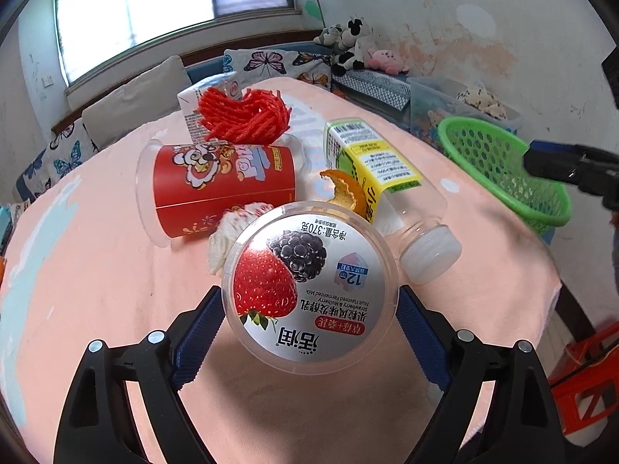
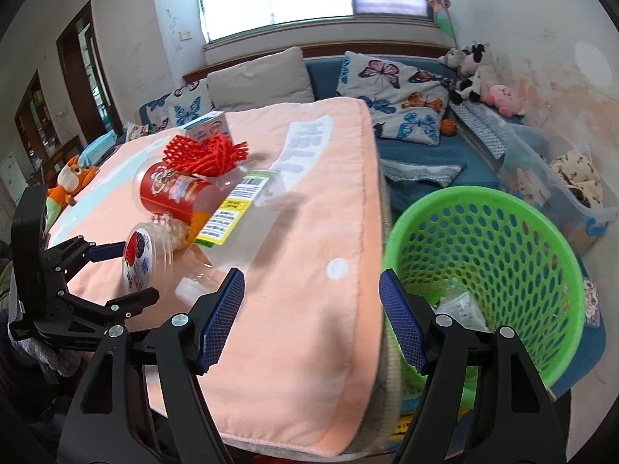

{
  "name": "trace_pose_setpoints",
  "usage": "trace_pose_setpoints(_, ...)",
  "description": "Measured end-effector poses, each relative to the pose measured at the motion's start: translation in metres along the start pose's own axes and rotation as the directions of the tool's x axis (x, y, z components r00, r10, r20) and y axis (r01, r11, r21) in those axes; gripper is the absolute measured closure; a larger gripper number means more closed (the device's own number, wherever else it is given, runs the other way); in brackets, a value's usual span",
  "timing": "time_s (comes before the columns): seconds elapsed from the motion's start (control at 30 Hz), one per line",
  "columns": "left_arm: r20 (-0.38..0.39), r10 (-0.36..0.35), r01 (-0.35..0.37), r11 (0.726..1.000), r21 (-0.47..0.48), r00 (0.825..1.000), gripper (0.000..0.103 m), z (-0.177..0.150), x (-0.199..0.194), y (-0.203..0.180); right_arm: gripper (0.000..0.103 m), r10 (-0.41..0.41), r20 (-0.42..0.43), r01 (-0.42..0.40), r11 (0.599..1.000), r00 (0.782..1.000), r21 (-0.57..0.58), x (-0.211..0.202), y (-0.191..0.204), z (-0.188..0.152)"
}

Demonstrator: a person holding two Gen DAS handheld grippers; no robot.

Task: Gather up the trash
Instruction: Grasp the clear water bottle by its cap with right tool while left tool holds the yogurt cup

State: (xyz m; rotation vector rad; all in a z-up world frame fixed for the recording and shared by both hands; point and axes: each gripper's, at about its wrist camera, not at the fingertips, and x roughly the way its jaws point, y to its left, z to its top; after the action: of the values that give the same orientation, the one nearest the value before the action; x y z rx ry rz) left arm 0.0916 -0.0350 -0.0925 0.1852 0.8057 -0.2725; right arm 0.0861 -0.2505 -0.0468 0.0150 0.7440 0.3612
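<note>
My left claw is clamped wide on the yogurt tub, lifted clear for the green basket, while my right claw hangs open, empty.

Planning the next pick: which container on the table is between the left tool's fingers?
The yogurt tub with the strawberry lid sits in the left tool; the red cup and clear bottle lie farther off.

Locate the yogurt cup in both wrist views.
Left wrist: yogurt cup at centre, lid to the camera, between the left tongs.
Right wrist: the cup is at left, in front of the red can.
Shared landmark: green basket, at right in both.
</note>
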Motion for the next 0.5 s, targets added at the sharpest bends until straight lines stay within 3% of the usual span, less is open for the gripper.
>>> trace_pose_setpoints(0.37,0.09,0.025,-0.02,0.998,-0.051,0.996,0.018,0.006,-0.039,0.02,0.033,0.102,-0.079,-0.102,0.995,0.992,0.0,0.032,0.041,-0.001)
trace_pose_setpoints(0.5,0.112,0.038,-0.03,0.997,-0.071,0.993,0.018,0.006,-0.049,0.031,0.034,0.1,-0.104,-0.1,0.995,0.99,0.004,0.044,0.055,-0.009)
